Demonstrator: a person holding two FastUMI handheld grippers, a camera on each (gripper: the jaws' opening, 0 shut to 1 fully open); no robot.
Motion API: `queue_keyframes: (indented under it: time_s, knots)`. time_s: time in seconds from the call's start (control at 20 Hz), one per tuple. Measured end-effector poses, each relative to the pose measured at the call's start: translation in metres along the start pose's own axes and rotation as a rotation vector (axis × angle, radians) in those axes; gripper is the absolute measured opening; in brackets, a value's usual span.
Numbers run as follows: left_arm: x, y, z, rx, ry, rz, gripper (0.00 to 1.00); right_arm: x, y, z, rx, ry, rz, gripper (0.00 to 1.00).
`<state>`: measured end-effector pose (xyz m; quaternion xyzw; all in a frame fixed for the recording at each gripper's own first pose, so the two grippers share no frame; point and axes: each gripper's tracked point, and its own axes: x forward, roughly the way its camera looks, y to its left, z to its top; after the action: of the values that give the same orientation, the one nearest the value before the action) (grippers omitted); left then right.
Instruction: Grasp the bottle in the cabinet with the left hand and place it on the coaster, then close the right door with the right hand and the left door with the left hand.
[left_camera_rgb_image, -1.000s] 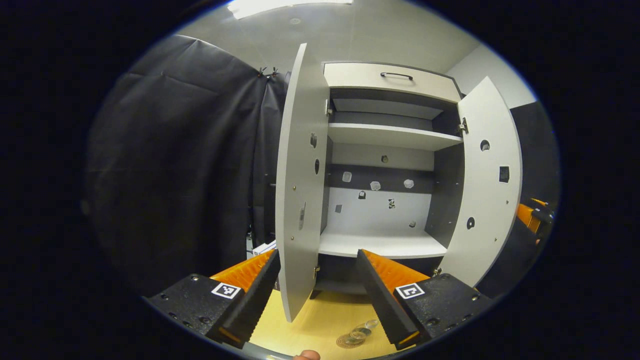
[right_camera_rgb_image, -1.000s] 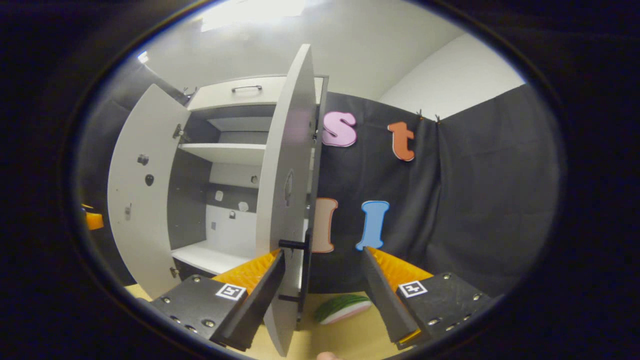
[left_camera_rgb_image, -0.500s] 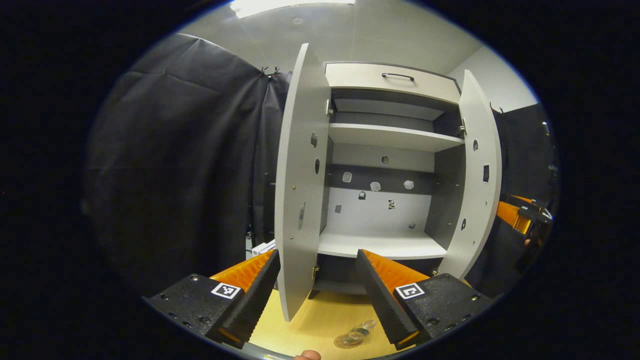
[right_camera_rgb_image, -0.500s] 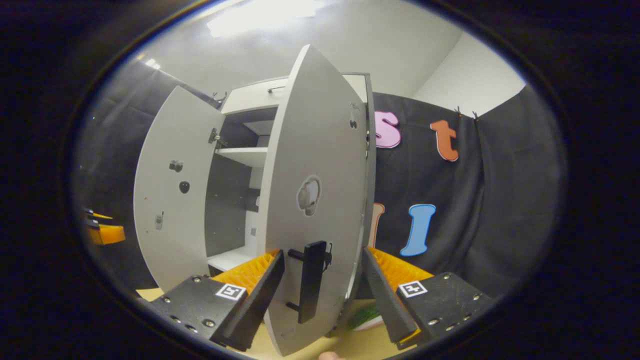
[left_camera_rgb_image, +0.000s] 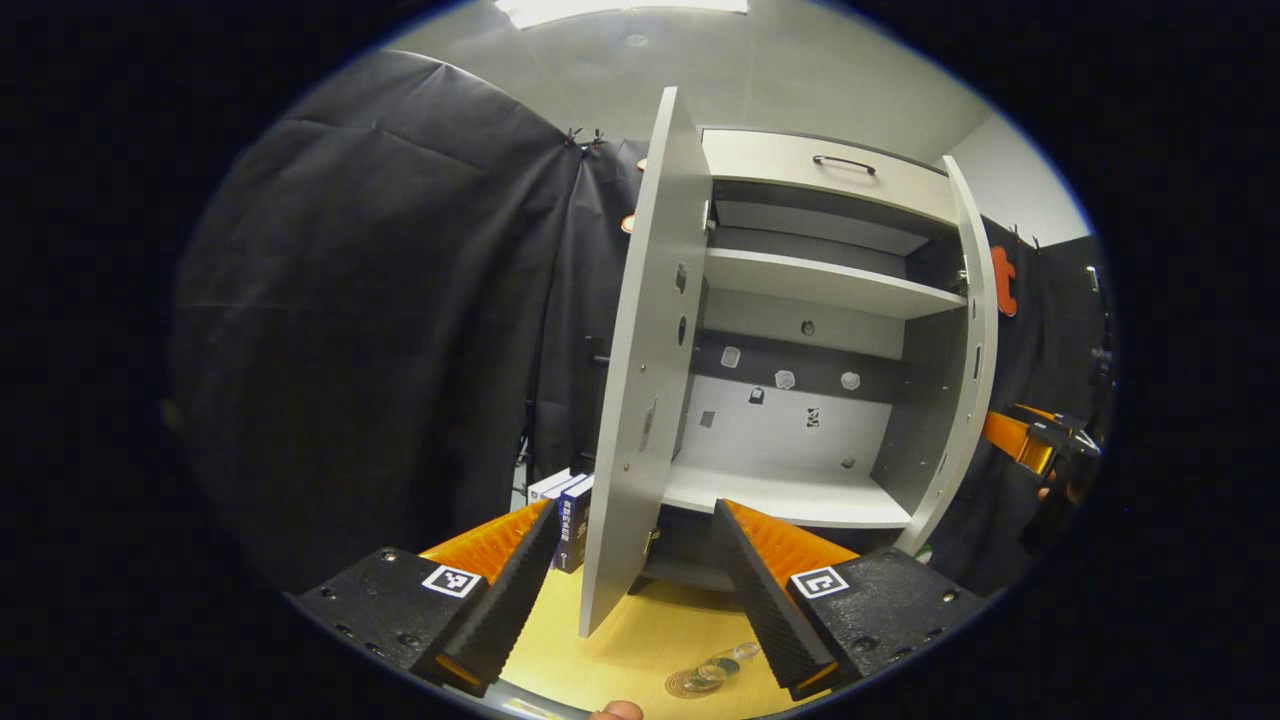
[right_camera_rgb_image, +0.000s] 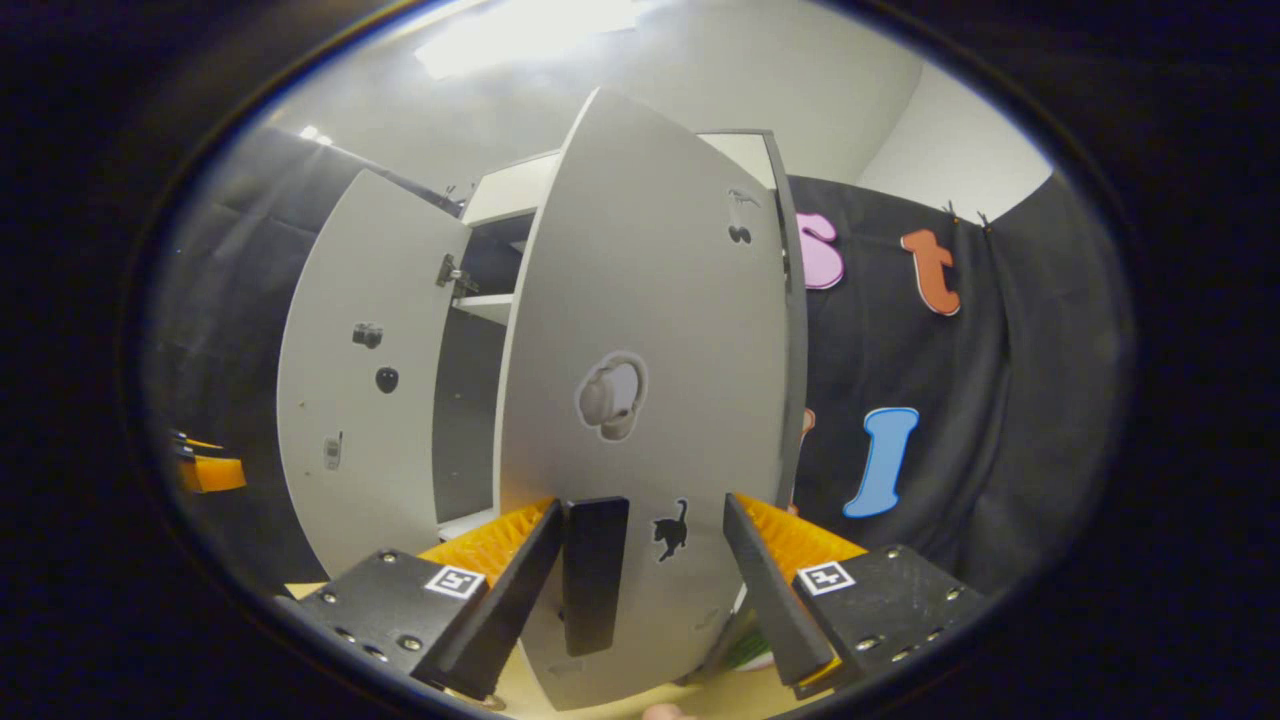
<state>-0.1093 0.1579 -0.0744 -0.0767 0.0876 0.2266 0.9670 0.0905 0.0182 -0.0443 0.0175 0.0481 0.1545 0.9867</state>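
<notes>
In the left gripper view, the left tool (left_camera_rgb_image: 632, 590) hangs with its fingers spread and nothing between them, low over the yellow worktop (left_camera_rgb_image: 640, 640). Some books (left_camera_rgb_image: 568, 505) stand behind its left finger. The left door (left_camera_rgb_image: 645, 370) stands wide open, edge-on. Inside the cabinet (left_camera_rgb_image: 800, 400) the shelves are bare. The bottle (left_camera_rgb_image: 722, 664) sits on the coaster (left_camera_rgb_image: 690, 684) near the right finger. The right door (left_camera_rgb_image: 965, 360) is swung partway shut.

In the right gripper view, the right tool (right_camera_rgb_image: 642, 580) is spread apart against the right door's (right_camera_rgb_image: 650, 400) outer face, its black handle (right_camera_rgb_image: 594, 572) just beside the left finger.
</notes>
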Motion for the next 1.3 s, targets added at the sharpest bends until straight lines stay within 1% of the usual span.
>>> queue_keyframes:
  time_s: [0.1, 0.15, 0.2, 0.25, 0.45, 0.6, 0.65, 0.7, 0.85, 0.9, 1.1, 1.15, 1.2, 1.25, 1.3]
  knots:
    - [0.000, 0.002, -0.003, 0.000, 0.003, 0.009, 0.97, 0.008, 0.005, -0.003, 0.030, 0.008, 0.022, 0.98]
    - [-0.001, 0.003, -0.004, 0.001, 0.006, 0.011, 0.94, 0.012, 0.008, -0.004, 0.049, 0.012, 0.033, 0.98]
    - [-0.002, 0.004, -0.004, 0.003, 0.008, 0.014, 0.94, 0.016, 0.010, -0.005, 0.070, 0.018, 0.043, 0.98]
    - [-0.003, 0.006, -0.004, 0.006, 0.007, 0.019, 0.97, 0.020, 0.014, -0.007, 0.090, 0.026, 0.056, 0.98]
    - [-0.004, 0.014, -0.002, 0.023, 0.003, 0.049, 0.97, 0.037, 0.026, -0.009, 0.132, 0.031, 0.090, 0.98]
    - [-0.010, 0.027, -0.002, 0.036, 0.004, 0.075, 0.97, 0.048, 0.034, -0.011, 0.137, 0.025, 0.088, 0.97]
    - [-0.015, 0.035, -0.004, 0.038, 0.005, 0.086, 0.93, 0.053, 0.037, -0.012, 0.139, 0.025, 0.086, 0.97]
    - [-0.018, 0.038, -0.004, 0.038, 0.004, 0.098, 0.97, 0.058, 0.039, -0.012, 0.142, 0.024, 0.083, 0.97]
    - [-0.023, 0.045, -0.005, 0.028, 0.004, 0.120, 0.97, 0.064, 0.044, -0.014, 0.157, 0.020, 0.074, 0.97]
    - [-0.023, 0.047, -0.006, 0.025, 0.005, 0.127, 0.93, 0.067, 0.047, -0.016, 0.163, 0.021, 0.072, 0.98]
    - [-0.025, 0.057, -0.009, 0.028, 0.009, 0.155, 0.94, 0.087, 0.056, -0.018, 0.177, 0.030, 0.064, 0.98]
    - [-0.025, 0.059, -0.008, 0.025, 0.006, 0.161, 0.97, 0.092, 0.057, -0.018, 0.180, 0.031, 0.062, 0.98]
    - [-0.025, 0.062, -0.009, 0.020, 0.006, 0.167, 0.94, 0.095, 0.059, -0.020, 0.184, 0.032, 0.060, 0.97]
    - [-0.025, 0.065, -0.010, 0.013, 0.006, 0.172, 0.97, 0.099, 0.060, -0.020, 0.192, 0.033, 0.057, 0.98]
    - [-0.026, 0.067, -0.011, 0.006, 0.007, 0.175, 0.94, 0.102, 0.062, -0.022, 0.201, 0.035, 0.051, 0.98]
